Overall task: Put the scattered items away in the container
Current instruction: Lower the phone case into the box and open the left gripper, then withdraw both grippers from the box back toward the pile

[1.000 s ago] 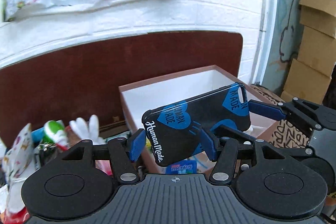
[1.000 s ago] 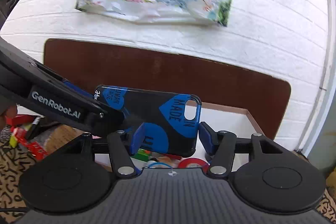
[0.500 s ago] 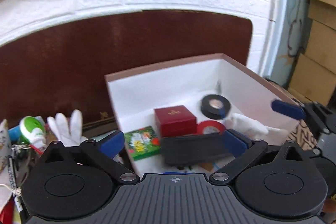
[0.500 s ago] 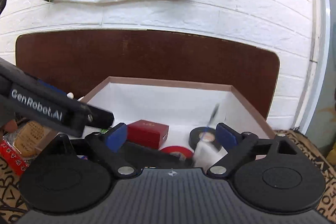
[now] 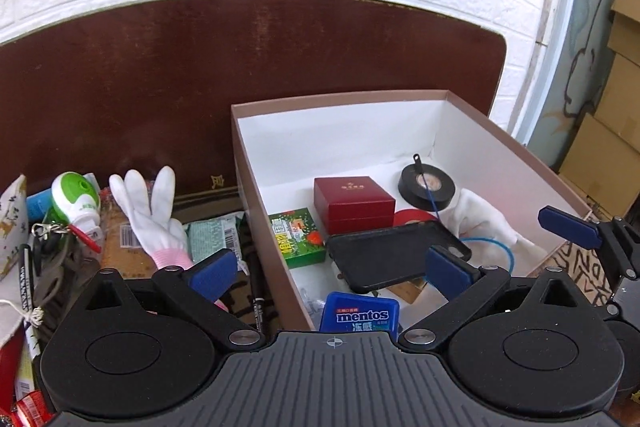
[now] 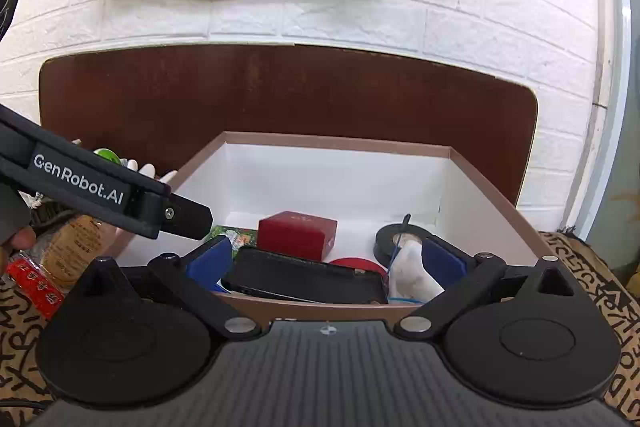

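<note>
Since a second ago, the phone case [image 5: 394, 253] has left both grippers and now lies inner side up inside the brown box [image 5: 256, 163], leaning on other contents beside the red jewellery box [image 5: 354, 197] and above the blue Mentos tin [image 5: 360, 315]. Both sets of jaws have just been opening; the left gripper [image 5: 326, 273] stands spread wide with nothing pressed between its blue pads, and the right gripper [image 6: 326, 257] is likewise spread, the case lying below and between its fingers but untouched. Also in the box: a green packet [image 5: 296, 237], a black tape roll [image 5: 426, 185], a red tape roll [image 5: 416, 217] (mostly hidden by the case) and a white cloth [image 5: 486, 217]. Left of the box, on the table, lie a white glove [image 5: 148, 211], a green-and-white bottle [image 5: 76, 197] and wrapped snacks [image 5: 210, 233].
</note>
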`<action>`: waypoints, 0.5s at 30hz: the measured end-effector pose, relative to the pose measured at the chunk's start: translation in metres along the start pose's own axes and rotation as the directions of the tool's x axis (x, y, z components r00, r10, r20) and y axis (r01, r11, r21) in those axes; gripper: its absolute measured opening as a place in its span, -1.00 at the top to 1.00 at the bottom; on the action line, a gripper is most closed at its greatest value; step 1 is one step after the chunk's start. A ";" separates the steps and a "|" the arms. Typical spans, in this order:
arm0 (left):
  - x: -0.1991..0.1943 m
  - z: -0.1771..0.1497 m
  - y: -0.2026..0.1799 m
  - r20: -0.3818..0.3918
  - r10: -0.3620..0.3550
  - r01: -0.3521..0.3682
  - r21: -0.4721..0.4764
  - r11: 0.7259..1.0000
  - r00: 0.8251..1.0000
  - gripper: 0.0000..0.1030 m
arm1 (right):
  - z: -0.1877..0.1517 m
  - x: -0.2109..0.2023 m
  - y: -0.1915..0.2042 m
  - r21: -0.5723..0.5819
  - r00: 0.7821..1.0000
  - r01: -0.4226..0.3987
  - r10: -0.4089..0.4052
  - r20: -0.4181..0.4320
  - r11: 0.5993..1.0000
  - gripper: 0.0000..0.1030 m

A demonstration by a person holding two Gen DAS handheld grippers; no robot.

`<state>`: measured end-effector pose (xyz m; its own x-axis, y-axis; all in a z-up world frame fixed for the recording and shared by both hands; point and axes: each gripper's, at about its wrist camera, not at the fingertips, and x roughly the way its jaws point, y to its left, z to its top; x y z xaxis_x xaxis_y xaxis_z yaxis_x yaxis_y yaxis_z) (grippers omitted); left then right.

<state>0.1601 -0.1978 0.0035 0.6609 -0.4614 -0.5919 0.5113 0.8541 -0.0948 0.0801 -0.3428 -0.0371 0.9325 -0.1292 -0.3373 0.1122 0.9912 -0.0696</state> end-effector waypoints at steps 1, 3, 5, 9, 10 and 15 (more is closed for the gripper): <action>-0.002 0.000 -0.001 0.002 0.000 0.000 0.004 1.000 1.000 -1.00 | 0.001 -0.002 0.001 -0.001 1.000 -0.002 0.002 0.004 1.000 -0.97; -0.008 -0.002 -0.003 0.004 -0.001 0.001 0.011 1.000 1.000 -1.00 | 0.004 -0.007 0.004 -0.003 1.000 -0.007 0.007 0.013 1.000 -0.97; -0.013 -0.003 -0.003 0.007 0.000 0.000 0.013 1.000 1.000 -1.00 | 0.006 -0.011 0.008 -0.007 1.000 -0.011 0.011 0.025 1.000 -0.98; -0.025 -0.007 -0.002 0.017 0.003 -0.004 0.002 1.000 1.000 -1.00 | 0.009 -0.021 0.015 -0.025 0.999 -0.016 0.016 0.036 1.000 -0.98; -0.028 -0.008 -0.001 0.018 0.004 -0.004 -0.002 1.000 1.000 -1.00 | 0.009 -0.023 0.017 -0.027 0.999 -0.018 0.019 0.038 0.999 -0.98; -0.044 -0.017 0.004 0.030 0.015 -0.015 -0.017 1.000 0.999 -1.00 | 0.009 -0.034 0.028 -0.037 0.998 -0.033 0.035 0.043 0.999 -0.99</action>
<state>0.1244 -0.1698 0.0158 0.6847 -0.4551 -0.5693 0.4921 0.8648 -0.0996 0.0549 -0.3108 -0.0187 0.9497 -0.0934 -0.2988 0.0685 0.9933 -0.0929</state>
